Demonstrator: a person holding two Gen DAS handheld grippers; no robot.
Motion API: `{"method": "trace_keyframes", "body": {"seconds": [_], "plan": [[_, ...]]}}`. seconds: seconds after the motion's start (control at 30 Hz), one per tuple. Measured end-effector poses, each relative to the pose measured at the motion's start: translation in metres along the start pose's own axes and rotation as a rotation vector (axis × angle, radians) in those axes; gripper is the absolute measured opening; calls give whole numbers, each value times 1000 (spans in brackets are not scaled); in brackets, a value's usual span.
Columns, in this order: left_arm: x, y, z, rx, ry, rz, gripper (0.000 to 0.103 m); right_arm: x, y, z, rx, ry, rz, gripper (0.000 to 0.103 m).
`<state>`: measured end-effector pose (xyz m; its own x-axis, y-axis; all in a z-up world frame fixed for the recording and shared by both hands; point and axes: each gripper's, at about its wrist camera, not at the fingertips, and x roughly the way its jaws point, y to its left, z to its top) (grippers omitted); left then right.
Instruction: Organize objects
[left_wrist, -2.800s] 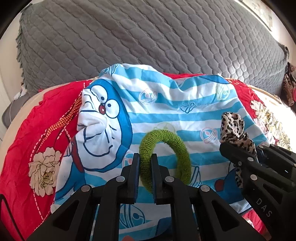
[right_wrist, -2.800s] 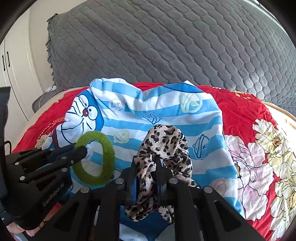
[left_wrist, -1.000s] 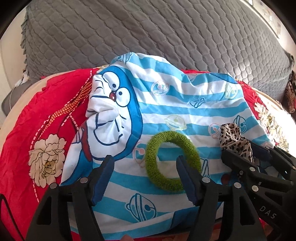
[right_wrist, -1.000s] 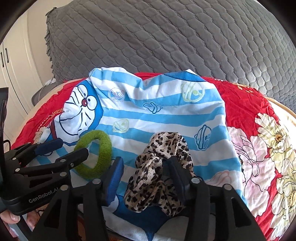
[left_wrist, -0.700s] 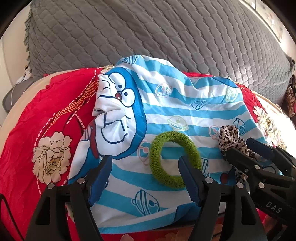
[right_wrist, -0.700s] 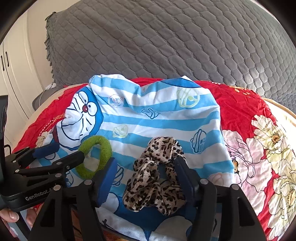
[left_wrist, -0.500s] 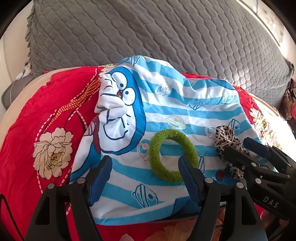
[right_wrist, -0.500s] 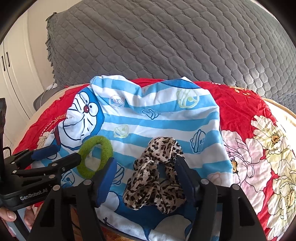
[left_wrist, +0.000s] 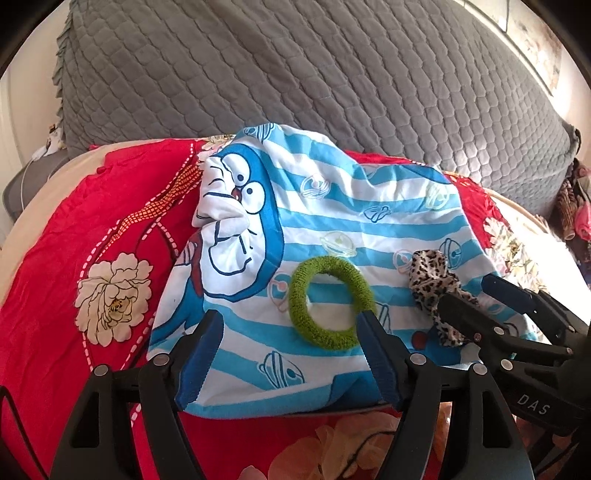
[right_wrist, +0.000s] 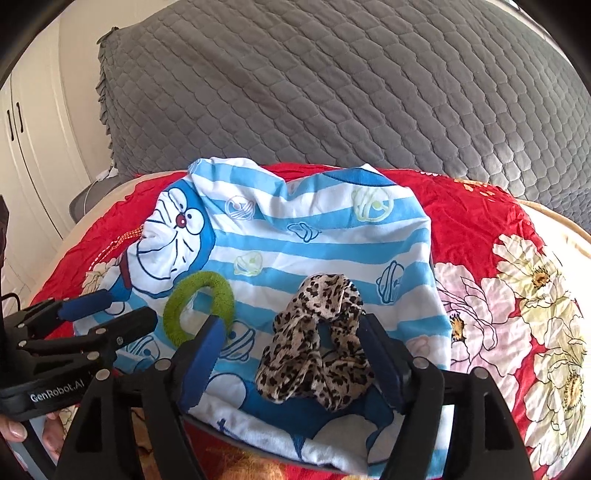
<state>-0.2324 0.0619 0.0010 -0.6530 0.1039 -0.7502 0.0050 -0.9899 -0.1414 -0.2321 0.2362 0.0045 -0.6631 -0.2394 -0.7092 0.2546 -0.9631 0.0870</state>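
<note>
Striped cloth (left_wrist: 369, 221) under green ring (left_wrist: 328, 302), leopard scrunchie (right_wrist: 317, 339).

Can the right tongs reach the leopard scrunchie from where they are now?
Probably yes. The right tongs are open, with the leopard scrunchie lying between the fingers on the striped cloth; nothing lies over it.

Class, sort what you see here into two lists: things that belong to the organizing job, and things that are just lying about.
Job:
green hair tie
leopard-print scrunchie
cartoon striped cloth

Lying about:
red floral bedsheet
grey quilted cover
</note>
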Motion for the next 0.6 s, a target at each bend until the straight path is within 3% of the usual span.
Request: {"method": "trace_keyframes", "body": {"seconds": [0.2,0.6], "plan": [[-16,1,-8,-14,-17,-8,76,-16,6,-6,5,12,43,75],[-60,2,-16,16,-49,-2,76,-48,14,-5,2,53,10,75]]}}
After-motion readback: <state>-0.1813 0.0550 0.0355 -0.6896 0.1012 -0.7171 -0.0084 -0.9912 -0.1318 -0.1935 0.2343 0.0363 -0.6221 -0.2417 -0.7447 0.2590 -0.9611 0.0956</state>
